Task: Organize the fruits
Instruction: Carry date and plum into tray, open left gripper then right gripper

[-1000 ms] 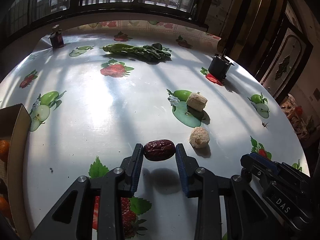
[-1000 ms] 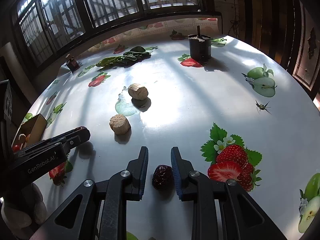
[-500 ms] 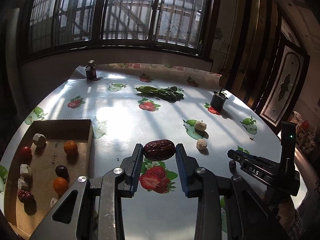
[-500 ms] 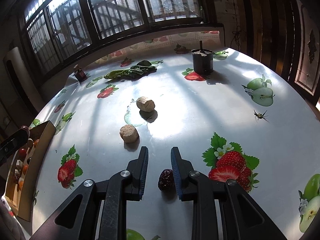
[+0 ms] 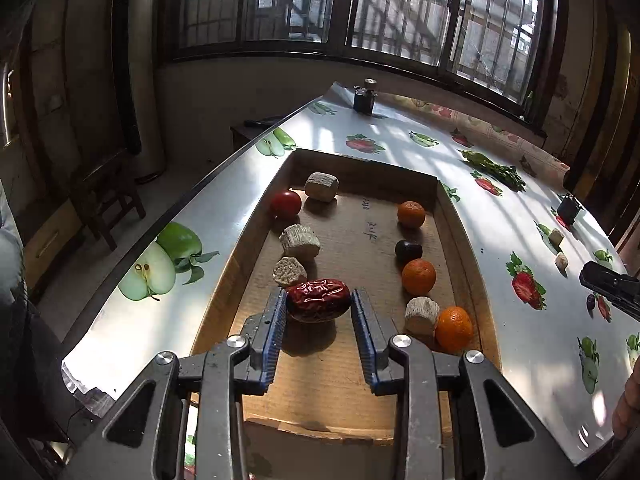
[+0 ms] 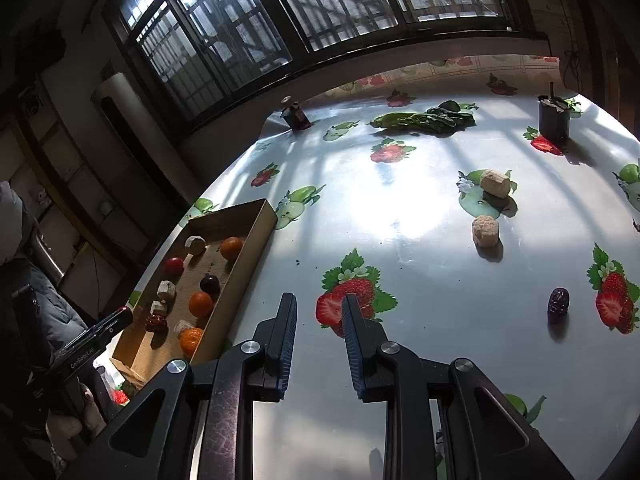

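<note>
Placement needed care: my left tool (image 5: 319, 309) gripped the wrinkled dark-red date (image 5: 318, 299) above the shallow brown cardboard box (image 5: 454, 216) at the surface's left edge; I judged lowering before letting go best. My right tool (image 6: 319, 314) hung released, empty.

glossy plastic-looking tablecloth (image 6: 420, 240) throws hard glare on my right view. cardboard box (image 5: 360, 240) at 12 o'clock on my left view, matt brown, fibrous floor. red date (image 5: 318, 300) wrinkled, waxy sheen. oranges (image 5: 418, 277) at 1 o'clock look dimpled, dull shine. pale chunks (image 5: 300, 241) at 11 o'clock rough, chalky. left gripper (image 5: 319, 320): matt dark plastic, ribbed blue pads (image 5: 276, 334), bright metal screws (image 5: 236, 341).
</note>
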